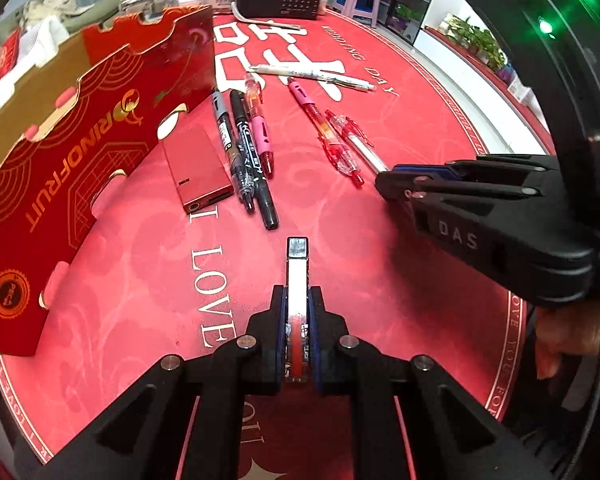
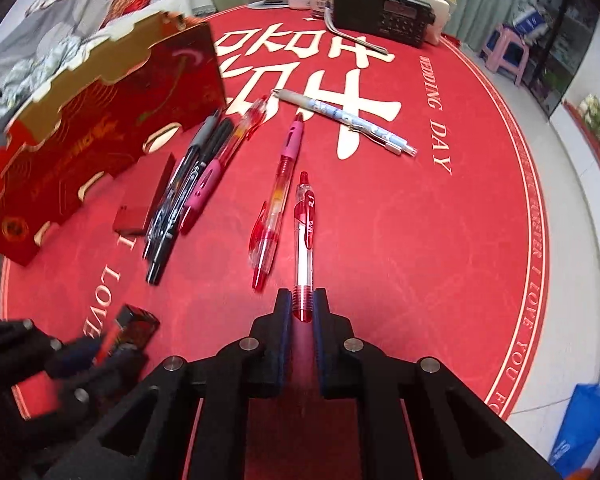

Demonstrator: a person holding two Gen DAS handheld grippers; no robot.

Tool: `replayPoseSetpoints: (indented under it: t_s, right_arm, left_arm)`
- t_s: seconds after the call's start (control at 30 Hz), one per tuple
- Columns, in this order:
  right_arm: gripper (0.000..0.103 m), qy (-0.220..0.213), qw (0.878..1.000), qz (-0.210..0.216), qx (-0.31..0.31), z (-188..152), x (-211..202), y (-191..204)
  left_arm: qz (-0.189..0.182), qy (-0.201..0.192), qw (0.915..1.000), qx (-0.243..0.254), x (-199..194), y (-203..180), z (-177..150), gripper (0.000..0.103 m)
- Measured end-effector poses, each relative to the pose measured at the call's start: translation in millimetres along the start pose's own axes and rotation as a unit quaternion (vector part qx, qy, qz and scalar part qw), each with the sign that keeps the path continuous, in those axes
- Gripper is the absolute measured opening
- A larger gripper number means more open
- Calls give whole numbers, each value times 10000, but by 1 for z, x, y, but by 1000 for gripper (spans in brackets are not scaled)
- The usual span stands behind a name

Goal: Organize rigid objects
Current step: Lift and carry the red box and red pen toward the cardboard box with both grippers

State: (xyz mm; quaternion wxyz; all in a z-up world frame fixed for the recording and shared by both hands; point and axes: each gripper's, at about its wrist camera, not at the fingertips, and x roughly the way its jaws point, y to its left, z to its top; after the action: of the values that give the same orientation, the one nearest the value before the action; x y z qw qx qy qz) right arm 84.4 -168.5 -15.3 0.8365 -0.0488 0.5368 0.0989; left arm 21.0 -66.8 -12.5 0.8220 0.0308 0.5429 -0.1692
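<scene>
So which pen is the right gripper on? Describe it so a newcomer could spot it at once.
Start from the red box at the left of the round red mat; pens lie spread out to its right. The rightmost near pen, the clear pen, has its end between the right gripper fingers. Unlike the neighbouring pink-grip pen, it has a red clip marked "R1".

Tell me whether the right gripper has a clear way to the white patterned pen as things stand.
Probably not yet: the right gripper is shut on a red pen. The white patterned pen lies uncovered on bare cloth beyond.
</scene>
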Motion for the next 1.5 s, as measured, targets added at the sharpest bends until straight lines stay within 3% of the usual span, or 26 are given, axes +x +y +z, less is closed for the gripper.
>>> replayPoseSetpoints:
  t_s: [0.27, 0.4, 0.63, 0.83, 1.07, 1.5]
  right_arm:
    - [12, 245, 9989, -138, -383, 36, 17, 15]
    - [11, 196, 9994, -14, -274, 24, 11, 11]
    - [11, 145, 9994, 308, 38, -29, -14, 10]
    - [11, 163, 9964, 829, 89, -61, -29, 31]
    - [11, 24, 9976, 663, -173, -71, -33, 50]
    - [11, -167, 9971, 737, -115, -78, -37, 52]
  left_arm:
    - [-332, 150, 9989, -297, -1, 11, 3, 12]
    - [82, 110, 9999, 83, -2, -5, 0, 12]
    - [540, 92, 9985, 15, -9, 5, -15, 10]
    - [328, 68, 9993, -170, -19, 13, -32, 10]
    - [110, -92, 9993, -354, -28, 28, -47, 10]
    - [608, -98, 9981, 20, -22, 12, -43, 10]
